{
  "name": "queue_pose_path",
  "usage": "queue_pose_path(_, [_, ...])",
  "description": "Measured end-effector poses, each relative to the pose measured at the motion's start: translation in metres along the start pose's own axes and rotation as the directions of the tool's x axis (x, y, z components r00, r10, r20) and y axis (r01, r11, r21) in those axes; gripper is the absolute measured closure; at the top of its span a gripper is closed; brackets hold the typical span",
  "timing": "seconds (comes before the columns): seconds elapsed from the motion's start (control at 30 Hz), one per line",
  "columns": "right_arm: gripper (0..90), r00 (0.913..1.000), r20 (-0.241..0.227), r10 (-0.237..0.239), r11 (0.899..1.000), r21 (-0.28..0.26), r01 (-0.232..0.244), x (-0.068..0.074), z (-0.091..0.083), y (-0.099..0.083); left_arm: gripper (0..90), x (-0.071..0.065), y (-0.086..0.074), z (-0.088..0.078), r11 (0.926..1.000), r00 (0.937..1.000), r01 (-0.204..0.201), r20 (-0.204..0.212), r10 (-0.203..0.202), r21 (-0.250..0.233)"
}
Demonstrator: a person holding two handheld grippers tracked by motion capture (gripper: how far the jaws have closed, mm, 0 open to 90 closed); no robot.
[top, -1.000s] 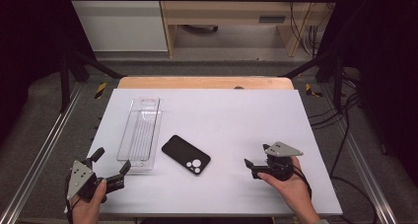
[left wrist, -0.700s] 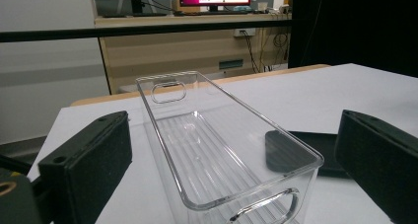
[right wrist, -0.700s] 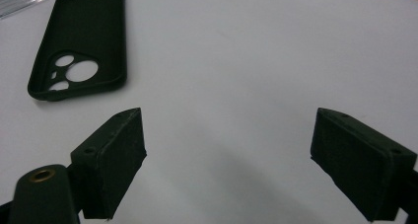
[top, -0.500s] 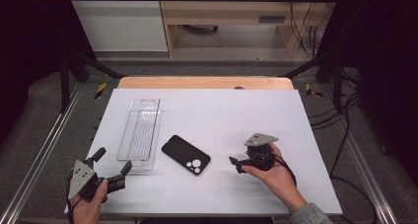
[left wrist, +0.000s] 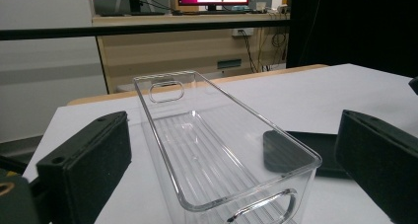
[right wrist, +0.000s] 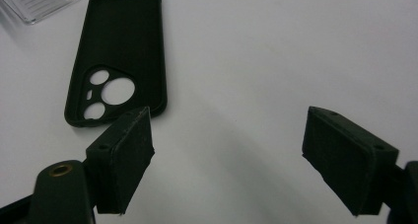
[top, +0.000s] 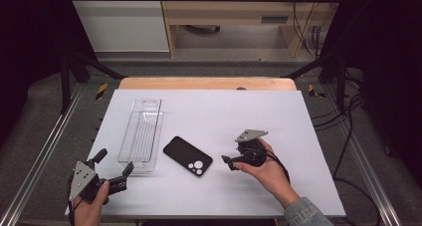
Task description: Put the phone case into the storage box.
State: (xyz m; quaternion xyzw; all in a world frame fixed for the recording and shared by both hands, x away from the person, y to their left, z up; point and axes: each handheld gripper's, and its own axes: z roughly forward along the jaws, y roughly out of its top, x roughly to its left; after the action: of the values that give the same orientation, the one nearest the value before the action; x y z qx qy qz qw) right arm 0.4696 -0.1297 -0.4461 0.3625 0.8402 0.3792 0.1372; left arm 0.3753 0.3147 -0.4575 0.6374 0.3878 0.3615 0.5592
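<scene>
The right gripper [right wrist: 226, 160] has its jaws released and wide, nothing between them, though they have just been closing a little as it nears the black phone case [right wrist: 118, 56]; the case lies flat on the white tabletop [right wrist: 276, 51] just ahead of the jaw on the left of the right gripper view, its camera-cutout end nearest, not yet touched. In the high view the right gripper [top: 230, 162] sits just beside that same end of the phone case [top: 188, 156], which lies slanted near the middle of the tabletop [top: 239, 111], close to the clear plastic bin [top: 142, 134]. The left gripper [top: 113, 167] rests at the tabletop's near left corner, jaws spread and empty, looking along the clear plastic bin [left wrist: 212, 150]. The case looks light, thin and somewhat flexible, probably rubbery enough not to slip, but lying flat it offers little to pinch. My judgement is to take it across its narrow width by the two long edges, near the cutout end, or tip one edge up first; squeezing hard would likely bow it rather than break it
</scene>
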Motion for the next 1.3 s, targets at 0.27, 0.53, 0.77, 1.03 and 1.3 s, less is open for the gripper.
queue_pose_path(0.27, [22.6, 0.9996, -0.021, -0.017, 1.000, 0.017, 0.017, 0.008, 0.007, 0.010, 0.4, 0.000, 0.000, 0.000, 1.0000, 1.0000, 0.000, 0.004, 0.000, 0.000])
queue_pose_path(0.53, [27.3, 0.9982, -0.055, -0.021, 0.999, 0.043, 0.024, 0.017, 0.018, 0.020, 0.4, 0.000, 0.000, 0.000, 1.0000, 0.9999, 0.005, 0.012, -0.005, -0.002])
queue_pose_path(0.77, [37.2, 0.9968, -0.079, -0.011, 0.998, 0.057, 0.015, 0.021, 0.025, 0.026, 0.4, -0.001, 0.000, 0.001, 1.0000, 0.9999, 0.004, 0.016, -0.004, -0.001])
queue_pose_path(1.03, [50.4, 0.9946, -0.103, 0.015, 0.996, 0.088, -0.006, 0.023, 0.036, 0.027, 0.4, -0.001, 0.000, 0.001, 1.0000, 0.9998, 0.004, 0.021, -0.004, -0.001])
queue_pose_path(1.3, [60.9, 0.9918, -0.122, 0.041, 0.994, 0.104, -0.028, 0.023, 0.043, 0.025, 0.4, -0.002, 0.000, 0.002, 1.0000, 0.9996, -0.003, 0.029, 0.003, 0.003])
